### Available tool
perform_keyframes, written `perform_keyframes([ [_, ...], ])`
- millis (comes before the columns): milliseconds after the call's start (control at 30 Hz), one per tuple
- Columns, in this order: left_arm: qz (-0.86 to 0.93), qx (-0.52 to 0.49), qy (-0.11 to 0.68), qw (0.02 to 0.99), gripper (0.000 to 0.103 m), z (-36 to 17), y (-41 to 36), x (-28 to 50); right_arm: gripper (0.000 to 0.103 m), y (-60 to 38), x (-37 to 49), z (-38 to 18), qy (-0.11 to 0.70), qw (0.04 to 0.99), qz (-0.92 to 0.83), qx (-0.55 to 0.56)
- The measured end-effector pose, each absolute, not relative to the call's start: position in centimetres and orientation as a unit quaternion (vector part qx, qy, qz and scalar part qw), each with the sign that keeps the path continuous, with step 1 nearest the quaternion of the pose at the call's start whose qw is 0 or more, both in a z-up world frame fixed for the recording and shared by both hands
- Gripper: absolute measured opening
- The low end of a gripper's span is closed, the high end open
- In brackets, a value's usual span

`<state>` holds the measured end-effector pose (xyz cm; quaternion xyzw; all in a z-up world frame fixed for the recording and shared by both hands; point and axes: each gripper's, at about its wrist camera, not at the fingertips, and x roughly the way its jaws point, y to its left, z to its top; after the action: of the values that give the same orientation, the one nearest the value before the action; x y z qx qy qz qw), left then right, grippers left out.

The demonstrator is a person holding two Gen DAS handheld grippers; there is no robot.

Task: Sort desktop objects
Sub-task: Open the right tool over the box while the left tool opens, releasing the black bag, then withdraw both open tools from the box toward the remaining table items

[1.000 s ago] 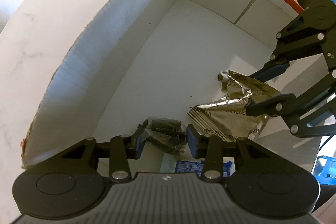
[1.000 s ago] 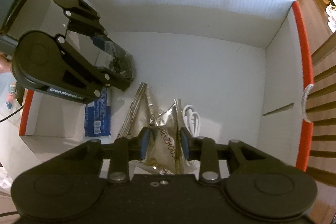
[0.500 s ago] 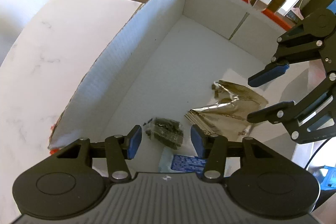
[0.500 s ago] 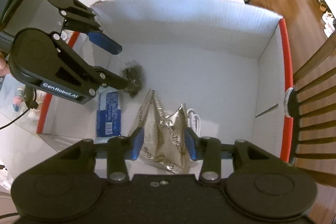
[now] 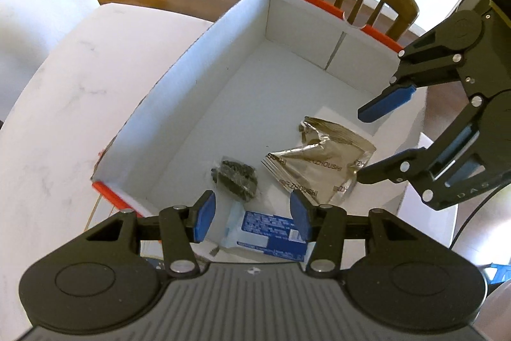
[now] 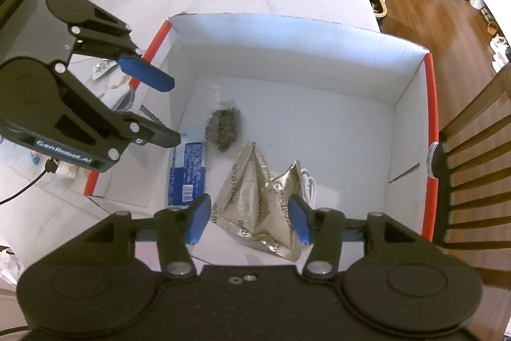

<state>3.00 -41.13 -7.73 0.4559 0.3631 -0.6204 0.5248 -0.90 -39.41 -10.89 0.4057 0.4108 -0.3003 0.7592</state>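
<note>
Lying in smooth white cardboard box (image 5: 179,91): crinkled silver foil pouch (image 5: 319,163).

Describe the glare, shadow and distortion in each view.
Left wrist view: fisheye bends the table edge; sunlight glints on the crumpled foil pouch, and the box near wall is shaded. Right wrist view: the floor at the upper right looks smeared; the chair slats curve.

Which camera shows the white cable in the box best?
Right wrist: the white cable peeks out beside the silver foil packet. In the left wrist view that foil packet hides the cable entirely.
</note>
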Motion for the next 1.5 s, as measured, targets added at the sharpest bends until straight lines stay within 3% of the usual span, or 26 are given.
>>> perform_keyframes([
  [133, -0.623, 0.451, 0.358, 0.53, 0.054, -6.7, -39.6, 3.3, 0.054, -38.8, -0.7, -10.0, 0.411, 0.764, -0.299, 0.398],
  [667, -0.617, 0.411, 0.375, 0.557, 0.055, -4.0, -32.6, 5.0, 0.064, -35.6, 1.5, -7.6, 0.418, 0.778, -0.288, 0.369],
  [1300, -0.593, 0.36, 0.378, 0.612, 0.055, -3.2, -20.9, 7.0, 0.064, -30.3, 8.7, -4.6, 0.451, 0.812, -0.21, 0.307],
  [1400, -0.588, 0.354, 0.38, 0.62, 0.069, -3.4, -19.4, 7.6, 0.066, -29.2, 9.9, -4.4, 0.452, 0.815, -0.199, 0.304],
  [1500, -0.579, 0.345, 0.383, 0.632, 0.072, -3.6, -17.9, 8.5, 0.066, -28.1, 11.2, -4.3, 0.456, 0.819, -0.184, 0.296],
])
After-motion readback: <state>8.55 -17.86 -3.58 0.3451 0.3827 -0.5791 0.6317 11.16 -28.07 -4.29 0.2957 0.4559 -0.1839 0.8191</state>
